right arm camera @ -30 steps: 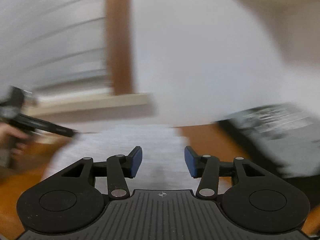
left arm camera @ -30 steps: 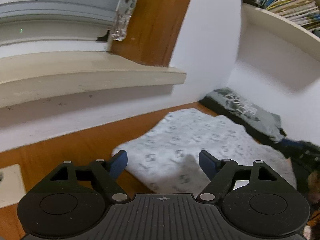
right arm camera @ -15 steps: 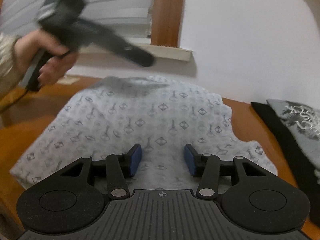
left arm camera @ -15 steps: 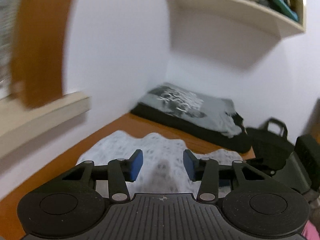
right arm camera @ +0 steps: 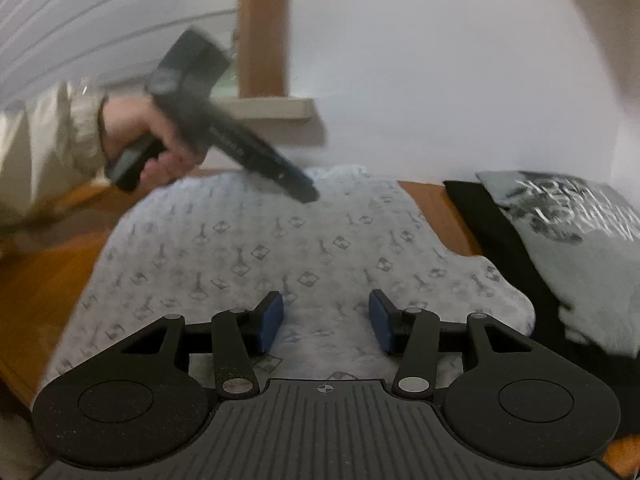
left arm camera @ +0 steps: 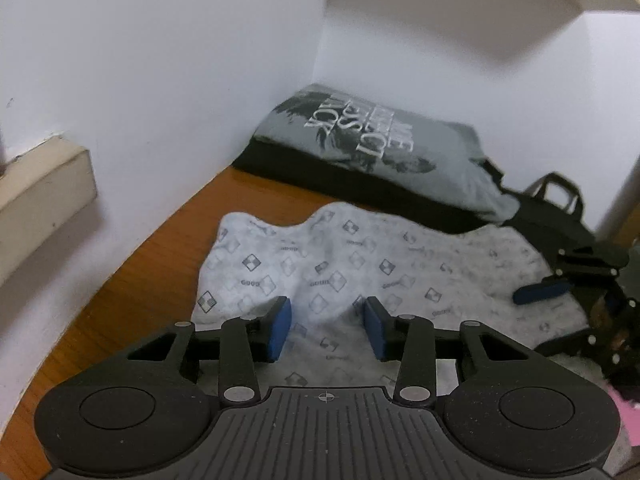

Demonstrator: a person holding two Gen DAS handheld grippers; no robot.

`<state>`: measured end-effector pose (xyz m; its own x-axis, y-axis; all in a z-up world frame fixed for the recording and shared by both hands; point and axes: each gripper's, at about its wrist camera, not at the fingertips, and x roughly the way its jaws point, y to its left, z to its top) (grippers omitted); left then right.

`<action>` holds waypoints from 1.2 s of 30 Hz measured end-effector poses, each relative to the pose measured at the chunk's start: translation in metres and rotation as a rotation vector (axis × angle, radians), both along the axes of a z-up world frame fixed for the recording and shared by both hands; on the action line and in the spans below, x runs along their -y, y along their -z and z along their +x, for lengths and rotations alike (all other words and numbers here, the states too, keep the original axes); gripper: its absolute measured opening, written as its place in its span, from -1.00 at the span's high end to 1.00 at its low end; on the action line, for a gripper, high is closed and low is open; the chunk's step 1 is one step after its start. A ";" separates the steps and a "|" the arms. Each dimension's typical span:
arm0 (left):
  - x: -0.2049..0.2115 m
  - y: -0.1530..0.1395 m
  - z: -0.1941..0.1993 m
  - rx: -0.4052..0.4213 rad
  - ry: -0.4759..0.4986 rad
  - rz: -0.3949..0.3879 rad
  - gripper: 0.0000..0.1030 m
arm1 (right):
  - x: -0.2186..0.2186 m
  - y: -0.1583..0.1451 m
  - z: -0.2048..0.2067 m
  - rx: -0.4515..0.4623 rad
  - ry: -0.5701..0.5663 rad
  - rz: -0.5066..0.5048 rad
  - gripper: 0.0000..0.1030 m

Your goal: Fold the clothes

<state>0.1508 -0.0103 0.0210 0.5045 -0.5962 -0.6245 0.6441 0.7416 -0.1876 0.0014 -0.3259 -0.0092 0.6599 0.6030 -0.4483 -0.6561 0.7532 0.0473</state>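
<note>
- White patterned garment [left arm camera: 360, 264]: lies spread on the wooden tabletop [left arm camera: 152, 280], grey diamond/logo print face up, surface rumpled w/ soft ridges. Far edge wavy, near the wall corner. Same garment in right wrist view [right arm camera: 280, 256], covering most of the table centre.
- Left gripper [left arm camera: 326, 326]: jaws apart at approx. mid width, blue pads [left arm camera: 280, 330] facing each other, nothing between them. Sits low over the near part of the garment; contact w/ cloth cannot be confirmed.
- Left gripper as seen from the right wrist view [right arm camera: 240, 148]: held in the person's left hand [right arm camera: 148, 144], beige sleeve at the wrist, tip angled down toward the far edge of the garment. Motion-blurred, so jaw detail not readable there.
- Right gripper [right arm camera: 326, 322]: jaws apart at a similar mid width, empty. Positioned over the near edge of the garment.
- Right gripper from the left wrist view [left arm camera: 576, 288]: at the right-hand side of the garment, one blue pad visible close to the cloth.
- Folded stack [left arm camera: 380, 148]: grey printed tee on top of a black garment, against the wall in the corner, just beyond the white garment. Also visible at right in right wrist view [right arm camera: 560, 232].
- Black bag w/ handles [left arm camera: 556, 208]: right of the stack.
- Window ledge [left arm camera: 44, 188]: on the wall at left.
</note>
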 end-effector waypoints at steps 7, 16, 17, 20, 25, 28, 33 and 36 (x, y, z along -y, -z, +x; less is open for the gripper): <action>-0.025 -0.011 0.011 0.049 -0.044 -0.052 -0.35 | 0.044 0.004 -0.025 -0.082 0.334 0.185 -0.24; -0.030 0.012 0.036 -0.055 0.003 -0.076 -0.55 | 0.039 0.022 -0.008 -0.195 0.444 0.254 -0.33; -0.030 0.014 0.038 -0.065 0.011 -0.079 -0.56 | 0.035 0.021 -0.005 -0.193 0.442 0.245 -0.33; -0.029 0.021 0.044 -0.088 0.044 -0.091 -0.53 | 0.022 0.020 0.004 -0.184 0.418 0.202 -0.29; -0.026 0.024 0.047 -0.124 0.088 -0.106 -0.19 | 0.015 0.020 0.014 -0.161 0.385 0.154 -0.17; -0.025 0.025 0.048 -0.147 0.113 -0.114 -0.05 | 0.009 0.021 0.013 -0.150 0.376 0.142 -0.04; -0.028 0.025 0.035 -0.132 0.113 -0.132 0.24 | 0.006 0.023 0.013 -0.137 0.341 0.150 0.20; -0.032 0.019 0.021 -0.088 0.094 -0.143 0.44 | 0.001 0.022 0.007 -0.078 0.333 0.133 0.37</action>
<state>0.1722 0.0217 0.0017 0.3897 -0.7240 -0.5692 0.6859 0.6406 -0.3452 0.0083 -0.3270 -0.0315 0.7967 0.4171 -0.4374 -0.3663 0.9089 0.1995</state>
